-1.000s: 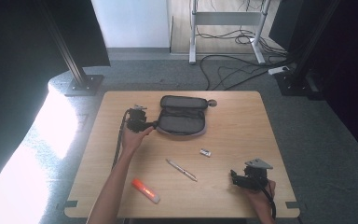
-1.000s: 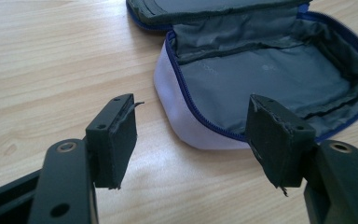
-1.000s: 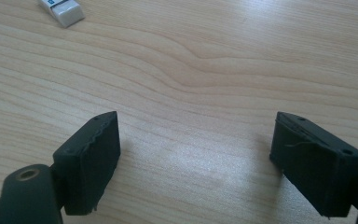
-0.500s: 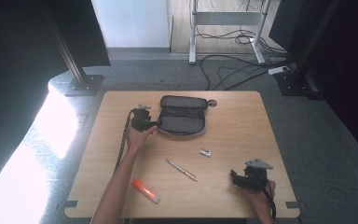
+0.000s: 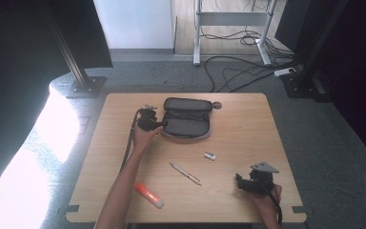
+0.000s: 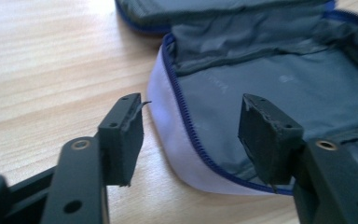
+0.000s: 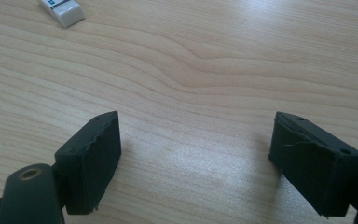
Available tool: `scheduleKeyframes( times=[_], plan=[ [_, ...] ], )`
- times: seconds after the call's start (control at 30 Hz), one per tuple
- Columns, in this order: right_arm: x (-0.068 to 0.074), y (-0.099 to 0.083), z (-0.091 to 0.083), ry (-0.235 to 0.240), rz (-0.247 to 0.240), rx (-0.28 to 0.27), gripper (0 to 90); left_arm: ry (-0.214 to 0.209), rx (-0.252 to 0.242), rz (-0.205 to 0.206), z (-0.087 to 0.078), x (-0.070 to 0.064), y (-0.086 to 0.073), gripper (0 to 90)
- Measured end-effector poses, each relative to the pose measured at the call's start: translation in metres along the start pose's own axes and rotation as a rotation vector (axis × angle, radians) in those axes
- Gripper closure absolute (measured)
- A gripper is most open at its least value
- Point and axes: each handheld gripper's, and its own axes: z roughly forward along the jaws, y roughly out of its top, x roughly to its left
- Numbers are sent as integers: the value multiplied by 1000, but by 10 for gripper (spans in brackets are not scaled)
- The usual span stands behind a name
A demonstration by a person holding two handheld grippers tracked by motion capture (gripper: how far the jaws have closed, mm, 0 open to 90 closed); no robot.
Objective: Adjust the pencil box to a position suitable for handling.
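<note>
Left gripper jaws spread, straddling open grey fabric zip pouch rim mid-frame; right gripper released, over bare wooden table, lower right.

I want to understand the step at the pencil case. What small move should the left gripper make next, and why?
Probably close the left gripper on the near edge of the open pencil case. Its jaws stand open on either side of the zipper rim, one outside on the table, one over the lining, touching nothing yet. A grip there would likely steady the case.
</note>
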Motion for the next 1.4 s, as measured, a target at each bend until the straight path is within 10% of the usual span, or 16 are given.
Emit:
scheduleKeyframes(
  times=[0.77, 0.97, 1.4],
  plan=[
    [0, 1, 0, -18, 7, -7, 193, -32, 25, -25, 17, 6, -9, 567],
    [-3, 16, 0, 47, 83, -43, 218, -42, 24, -25, 19, 7, -10, 614],
    [4, 64, 8, 89, 57, -93, 287, -24, 35, -21, 21, 5, -10, 626]
  ],
)
